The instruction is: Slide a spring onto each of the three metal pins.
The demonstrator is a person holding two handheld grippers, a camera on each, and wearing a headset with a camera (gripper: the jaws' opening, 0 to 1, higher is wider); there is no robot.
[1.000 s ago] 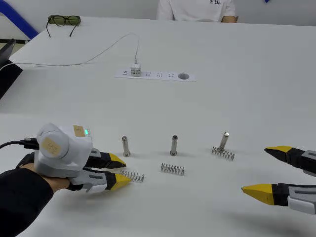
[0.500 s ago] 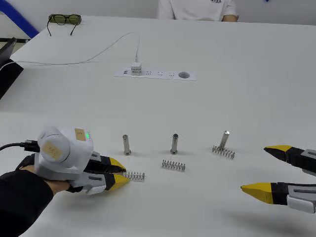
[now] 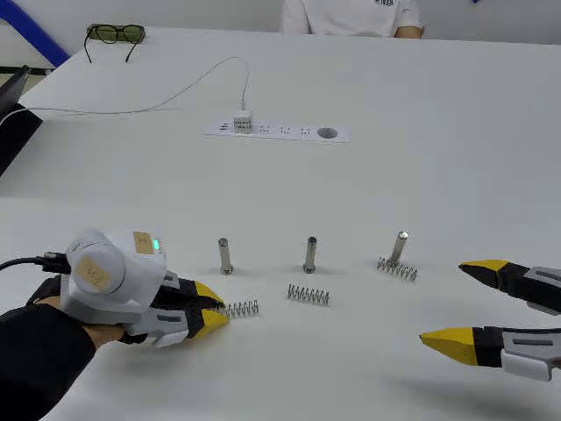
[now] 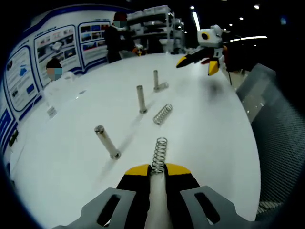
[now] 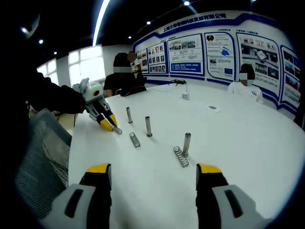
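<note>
Three metal pins stand upright in a row on the white table: left pin point(image 3: 224, 255), middle pin point(image 3: 310, 253), right pin point(image 3: 400, 246). My left gripper point(image 3: 210, 309) is shut on the end of a spring point(image 3: 238, 308), just in front of the left pin. In the left gripper view the spring point(image 4: 159, 152) sticks out forward from the yellow tips point(image 4: 157, 168). A second spring point(image 3: 308, 295) lies before the middle pin. A third spring point(image 3: 397, 268) lies at the right pin's foot. My right gripper point(image 3: 451, 303) is open, off to the right, holding nothing point(image 5: 152, 169).
A white power strip point(image 3: 279, 132) with a plugged charger point(image 3: 242, 121) and its cable lies farther back. Sunglasses point(image 3: 114, 35) rest at the far left corner. A person in white point(image 3: 351, 16) sits across the table. People stand by the wall posters in the gripper views.
The left gripper's jaws have shut on the left spring's end, and the spring has turned slightly. The right gripper has drifted a little left.
</note>
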